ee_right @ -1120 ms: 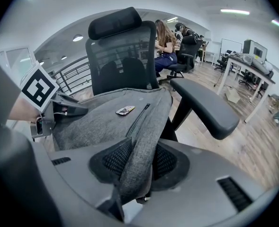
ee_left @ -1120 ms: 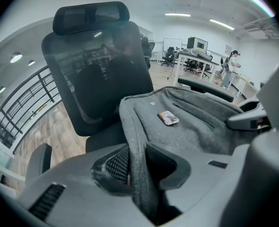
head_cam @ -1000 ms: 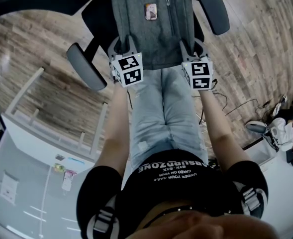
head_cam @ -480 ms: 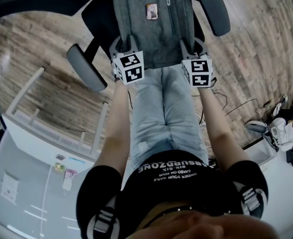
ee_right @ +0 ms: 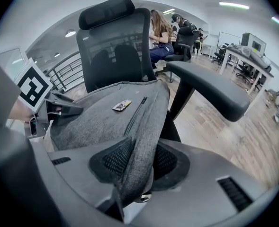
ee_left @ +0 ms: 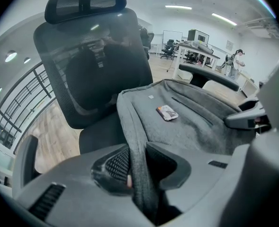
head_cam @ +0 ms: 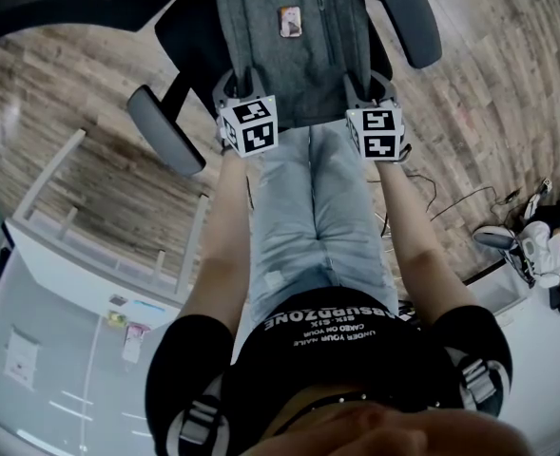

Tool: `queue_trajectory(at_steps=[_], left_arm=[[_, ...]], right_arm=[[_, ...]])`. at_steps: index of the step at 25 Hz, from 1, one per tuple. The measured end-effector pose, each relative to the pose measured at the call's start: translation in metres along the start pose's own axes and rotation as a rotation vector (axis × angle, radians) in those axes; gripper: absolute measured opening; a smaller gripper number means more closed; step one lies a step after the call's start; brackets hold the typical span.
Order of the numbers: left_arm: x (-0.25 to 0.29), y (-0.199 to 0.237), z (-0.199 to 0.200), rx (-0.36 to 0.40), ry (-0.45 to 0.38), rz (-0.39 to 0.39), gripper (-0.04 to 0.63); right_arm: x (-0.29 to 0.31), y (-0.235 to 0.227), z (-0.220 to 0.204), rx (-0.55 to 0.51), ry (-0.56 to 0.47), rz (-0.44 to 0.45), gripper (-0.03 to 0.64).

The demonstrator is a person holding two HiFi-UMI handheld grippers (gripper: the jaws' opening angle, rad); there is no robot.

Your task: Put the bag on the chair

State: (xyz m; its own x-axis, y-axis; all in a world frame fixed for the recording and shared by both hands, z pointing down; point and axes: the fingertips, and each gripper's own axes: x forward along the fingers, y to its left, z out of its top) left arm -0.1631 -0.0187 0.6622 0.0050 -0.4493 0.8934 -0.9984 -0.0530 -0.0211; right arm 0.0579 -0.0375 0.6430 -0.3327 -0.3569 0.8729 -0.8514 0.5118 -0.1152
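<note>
A grey fabric bag (head_cam: 294, 50) with a small label patch and a zip lies over the black office chair (head_cam: 189, 27). My left gripper (head_cam: 234, 85) is shut on the bag's near left edge, and my right gripper (head_cam: 367, 85) is shut on its near right edge. In the left gripper view a fold of the bag (ee_left: 139, 169) is pinched between the textured pads, with the chair's mesh backrest (ee_left: 96, 56) behind. In the right gripper view the bag's edge (ee_right: 137, 160) runs between the pads, in front of the backrest (ee_right: 115, 46) and beside an armrest (ee_right: 210, 89).
The chair's grey armrests (head_cam: 164, 126) (head_cam: 408, 17) flank the bag. A wooden floor (head_cam: 70, 131) lies around it. White desks (head_cam: 61, 340) stand at lower left, and cables and gear (head_cam: 531, 245) at right. People sit at desks (ee_right: 160, 37) beyond the chair.
Both grippers have moved slightly towards the chair with the bag's edge still pinched. The bag has settled a little further onto the seat.
</note>
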Motion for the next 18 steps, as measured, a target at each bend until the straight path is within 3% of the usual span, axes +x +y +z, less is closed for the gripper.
queue_trajectory(at_steps=[18], left_arm=[[0.021,-0.006,-0.023,0.038,0.088,-0.007,0.106]], right_arm=[[0.026,-0.012,-0.026,0.074,0.07,-0.019,0.141]])
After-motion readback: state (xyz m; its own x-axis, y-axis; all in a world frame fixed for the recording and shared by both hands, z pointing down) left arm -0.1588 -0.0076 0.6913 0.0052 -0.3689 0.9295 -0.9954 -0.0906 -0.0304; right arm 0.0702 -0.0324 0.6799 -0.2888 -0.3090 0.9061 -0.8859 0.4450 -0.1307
